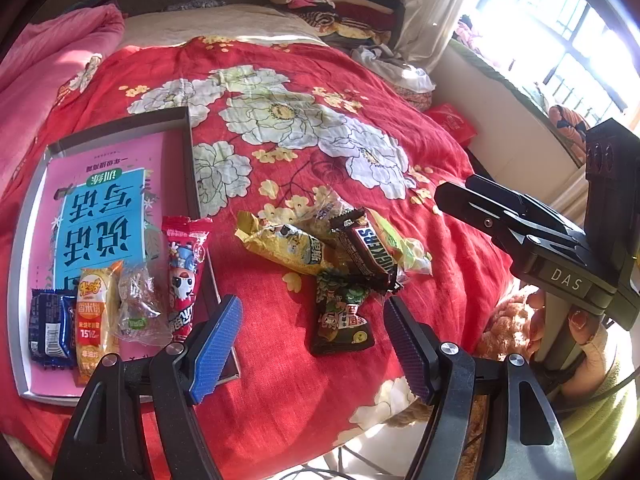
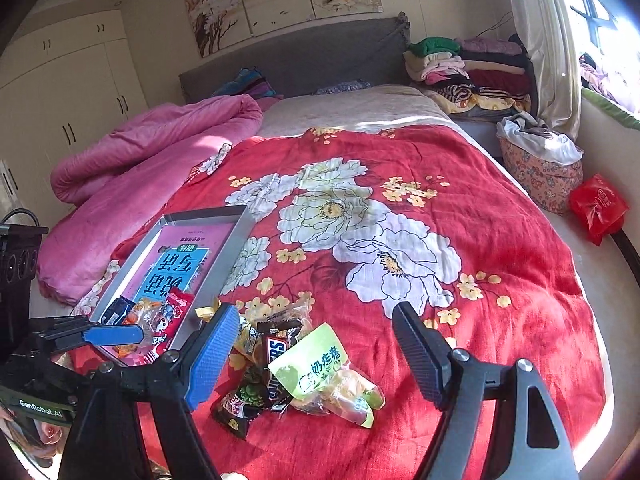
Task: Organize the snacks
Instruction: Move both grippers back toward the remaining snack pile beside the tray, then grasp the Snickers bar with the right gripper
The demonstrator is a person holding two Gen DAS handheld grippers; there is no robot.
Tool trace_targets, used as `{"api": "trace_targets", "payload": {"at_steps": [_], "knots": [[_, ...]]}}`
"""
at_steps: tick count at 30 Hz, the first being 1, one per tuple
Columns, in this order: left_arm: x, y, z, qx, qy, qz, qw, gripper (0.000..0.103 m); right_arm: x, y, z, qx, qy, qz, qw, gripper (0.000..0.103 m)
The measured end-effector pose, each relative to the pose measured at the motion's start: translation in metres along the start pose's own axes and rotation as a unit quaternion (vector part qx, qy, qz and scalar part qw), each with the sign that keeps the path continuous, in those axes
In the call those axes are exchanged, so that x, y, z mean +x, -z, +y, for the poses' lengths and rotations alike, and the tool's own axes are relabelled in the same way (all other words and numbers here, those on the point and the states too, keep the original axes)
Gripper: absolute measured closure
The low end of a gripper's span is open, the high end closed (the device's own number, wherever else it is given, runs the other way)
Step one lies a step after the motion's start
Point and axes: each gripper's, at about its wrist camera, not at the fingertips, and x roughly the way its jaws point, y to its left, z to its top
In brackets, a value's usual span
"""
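A grey tray (image 1: 188,152) with a pink and blue book in it lies on the red floral bedspread. Inside it sit a blue packet (image 1: 50,330), an orange packet (image 1: 94,316), a clear packet (image 1: 140,304) and a red cartoon packet (image 1: 186,276). A loose pile lies to its right: a yellow packet (image 1: 284,248), a Snickers bar (image 1: 370,250) and a dark green packet (image 1: 342,320). My left gripper (image 1: 312,344) is open, just before the dark green packet. My right gripper (image 2: 316,354) is open over the pile, above a light green packet (image 2: 316,364).
A rolled pink quilt (image 2: 152,148) lies at the bed's left. Folded clothes (image 2: 468,72) are stacked by the headboard. A floral bag (image 2: 540,168) and a red bag (image 2: 598,206) sit at the bed's right edge. The right gripper's body (image 1: 532,236) shows right of the pile.
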Motion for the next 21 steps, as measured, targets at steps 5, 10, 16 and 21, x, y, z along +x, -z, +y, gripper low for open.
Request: {"api": "trace_targets", "payload": {"at_steps": [5, 10, 16, 21], "knots": [[0.015, 0.006, -0.006, 0.009, 0.003, 0.020, 0.9998, 0.028, 0.013, 0.006, 0.001, -0.005, -0.004, 0.032, 0.999, 0.024], [0.024, 0.012, -0.005, 0.008, 0.006, 0.033, 0.9994, 0.028, 0.011, 0.007, 0.016, -0.031, -0.043, 0.024, 0.998, 0.024], [0.029, 0.016, 0.001, -0.003, 0.013, 0.039, 0.9991, 0.028, 0.028, 0.010, 0.036, -0.070, -0.067, 0.046, 0.994, 0.039], [0.033, 0.018, 0.002, -0.003, 0.021, 0.043, 0.9988, 0.028, 0.050, 0.009, 0.044, -0.098, -0.066, 0.078, 0.990, 0.048]]}}
